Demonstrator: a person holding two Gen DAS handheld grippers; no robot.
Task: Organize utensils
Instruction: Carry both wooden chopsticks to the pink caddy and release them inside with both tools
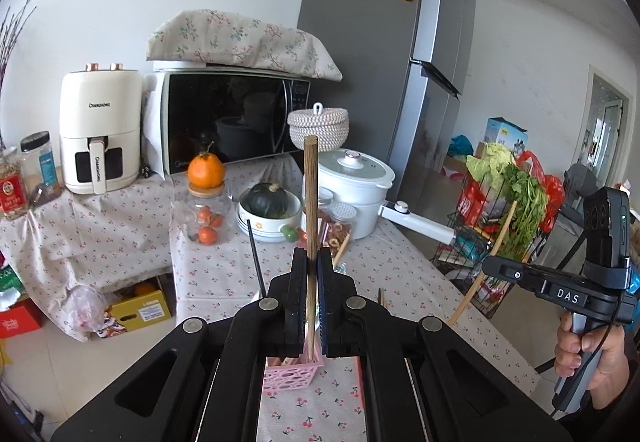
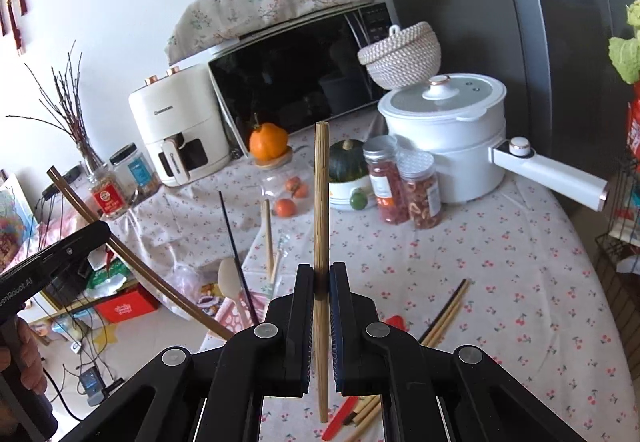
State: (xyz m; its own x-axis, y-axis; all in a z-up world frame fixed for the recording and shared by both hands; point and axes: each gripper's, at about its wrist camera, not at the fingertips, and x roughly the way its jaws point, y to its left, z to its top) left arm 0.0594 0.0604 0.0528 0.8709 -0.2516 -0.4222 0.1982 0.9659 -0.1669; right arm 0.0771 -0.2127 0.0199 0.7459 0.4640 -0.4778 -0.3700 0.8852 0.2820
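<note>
My left gripper [image 1: 313, 262] is shut on a dark brown wooden chopstick [image 1: 310, 198], held upright, its lower tip just above a pink perforated basket [image 1: 292, 372] that holds other sticks. My right gripper [image 2: 321, 278] is shut on a light bamboo chopstick [image 2: 321, 202], also upright above the table. The right gripper shows in the left wrist view [image 1: 496, 266] at the right, the left gripper in the right wrist view [image 2: 92, 238] at the left. Loose chopsticks [image 2: 444, 318] and a red utensil [image 2: 344, 418] lie on the cloth. The basket with a pale spoon [image 2: 230, 282] and a black stick [image 2: 236, 254] stands lower left.
A cherry-print cloth covers the table [image 2: 500, 282]. At the back stand a white pot [image 2: 444, 130], two jars [image 2: 400, 182], a squash in a bowl [image 1: 268, 202], a glass jar with oranges [image 1: 206, 202], a microwave [image 1: 232, 118] and an air fryer [image 1: 100, 130]. A fridge [image 1: 380, 62] and a vegetable rack [image 1: 500, 210] are right.
</note>
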